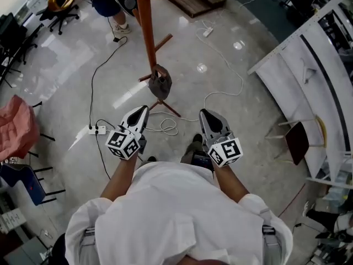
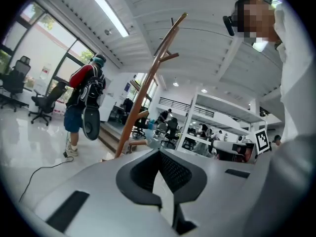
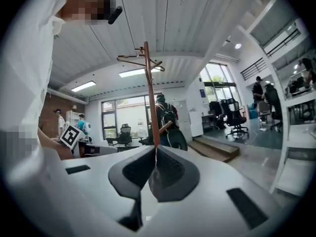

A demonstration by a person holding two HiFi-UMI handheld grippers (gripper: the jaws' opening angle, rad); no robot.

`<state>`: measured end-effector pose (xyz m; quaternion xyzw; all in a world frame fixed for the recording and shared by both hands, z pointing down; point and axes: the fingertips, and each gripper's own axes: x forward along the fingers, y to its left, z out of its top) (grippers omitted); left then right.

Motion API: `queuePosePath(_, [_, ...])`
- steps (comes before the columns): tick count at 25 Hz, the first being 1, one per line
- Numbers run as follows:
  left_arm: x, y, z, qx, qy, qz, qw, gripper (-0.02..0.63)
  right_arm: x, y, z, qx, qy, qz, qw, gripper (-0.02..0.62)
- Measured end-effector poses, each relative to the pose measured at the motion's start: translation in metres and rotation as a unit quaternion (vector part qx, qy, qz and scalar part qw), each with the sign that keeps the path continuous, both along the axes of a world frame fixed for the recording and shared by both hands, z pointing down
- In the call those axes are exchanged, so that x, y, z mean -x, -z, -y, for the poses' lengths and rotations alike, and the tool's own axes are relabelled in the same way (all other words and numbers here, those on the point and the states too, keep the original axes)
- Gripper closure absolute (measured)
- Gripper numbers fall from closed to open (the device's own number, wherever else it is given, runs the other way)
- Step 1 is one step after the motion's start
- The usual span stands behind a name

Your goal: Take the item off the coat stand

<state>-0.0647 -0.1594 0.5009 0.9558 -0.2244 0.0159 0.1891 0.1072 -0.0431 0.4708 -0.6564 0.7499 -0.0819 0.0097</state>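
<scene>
The wooden coat stand (image 1: 146, 32) rises from the shiny floor ahead of me. A dark, bag-like item (image 1: 160, 84) hangs low on its pole. My left gripper (image 1: 145, 109) and right gripper (image 1: 204, 113) are held side by side in front of my body, short of the stand, both shut and empty. In the left gripper view the stand (image 2: 148, 90) leans up past the closed left gripper (image 2: 159, 152). The right gripper view has the pole (image 3: 149, 98) straight above the closed right gripper (image 3: 156, 149). The hanging item does not show in either gripper view.
A power strip (image 1: 97, 130) and loose cables (image 1: 168, 123) lie on the floor near the stand's feet. A person with a backpack (image 1: 113, 4) stands beyond it. A red-draped chair (image 1: 16, 126) is at left. White shelving (image 1: 309, 76) and a brown chair (image 1: 298, 139) are at right.
</scene>
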Motion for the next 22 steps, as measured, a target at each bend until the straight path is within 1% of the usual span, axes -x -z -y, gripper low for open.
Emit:
queuePosePath(3, [-0.023,0.009,0.008,0.001,0.049,-0.003,0.9988,0.598,-0.028,0.010,0.030,-0.010,0.060,-0.004,0.998,0.570])
queuePosePath(7, [-0.048,0.024,0.018,-0.014,0.103,0.014,0.9945,0.598,-0.059,0.024,0.063,-0.027,0.118,0.007,0.993,0.570])
queuePosePath(11, [-0.057,0.040,0.030,-0.026,0.163,0.018,0.9861,0.598,-0.076,0.031,0.091,-0.031,0.171,0.015,0.985,0.570])
queuePosePath(15, [-0.059,0.038,0.029,-0.031,0.223,0.032,0.9738,0.598,-0.086,0.019,0.104,-0.026,0.228,0.018,0.973,0.569])
queuePosePath(18, [-0.061,0.028,0.027,-0.022,0.246,0.044,0.9681,0.598,-0.089,0.004,0.115,-0.018,0.251,0.009,0.968,0.569])
queuePosePath(22, [-0.064,0.008,0.029,-0.006,0.251,0.070,0.9655,0.597,-0.086,-0.015,0.132,-0.005,0.272,0.004,0.962,0.565])
